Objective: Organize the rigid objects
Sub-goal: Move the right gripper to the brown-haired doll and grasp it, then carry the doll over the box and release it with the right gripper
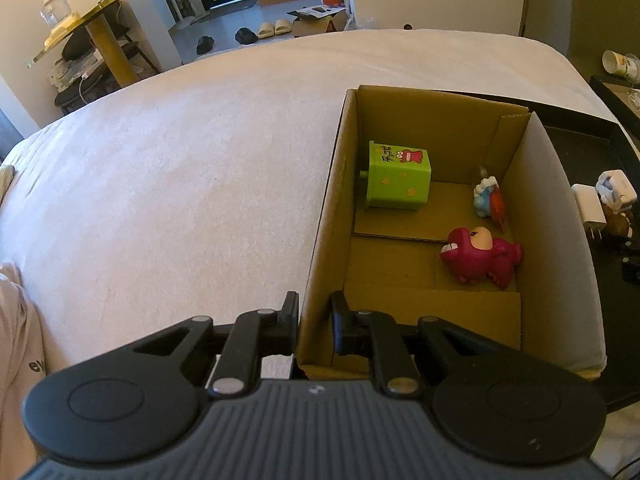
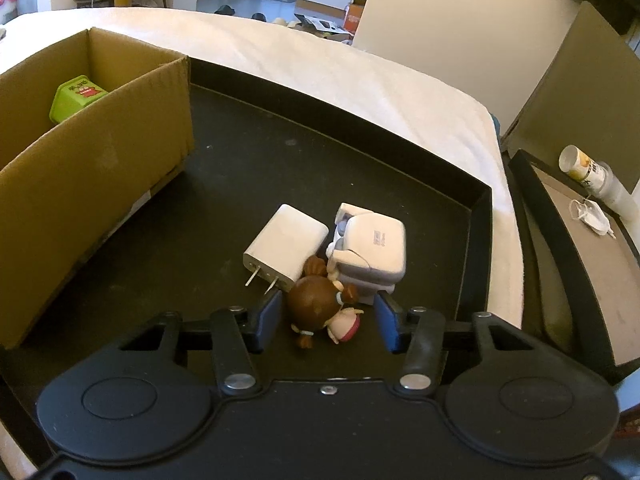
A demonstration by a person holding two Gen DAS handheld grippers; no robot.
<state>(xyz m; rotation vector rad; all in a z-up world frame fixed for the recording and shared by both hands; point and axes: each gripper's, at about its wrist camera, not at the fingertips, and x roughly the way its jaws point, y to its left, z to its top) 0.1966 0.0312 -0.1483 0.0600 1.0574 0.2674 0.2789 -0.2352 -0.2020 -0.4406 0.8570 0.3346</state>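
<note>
The left gripper straddles the near-left wall of the cardboard box, its fingers narrowly parted with one outside and one inside; whether they pinch the wall cannot be told. Inside the box lie a green cube toy toward its far left corner, a pink dinosaur toy by its right wall and a small blue and red figure beyond it. The right gripper stands wide open around a brown figurine on the black tray, near the tray's right edge, with a white charger and a white blocky toy touching the figurine's far side.

Matt corrugated cardboard box, glossy plastic pink dinosaur toy, smooth white plastic charger, matt black tray, soft white cloth bedcover
</note>
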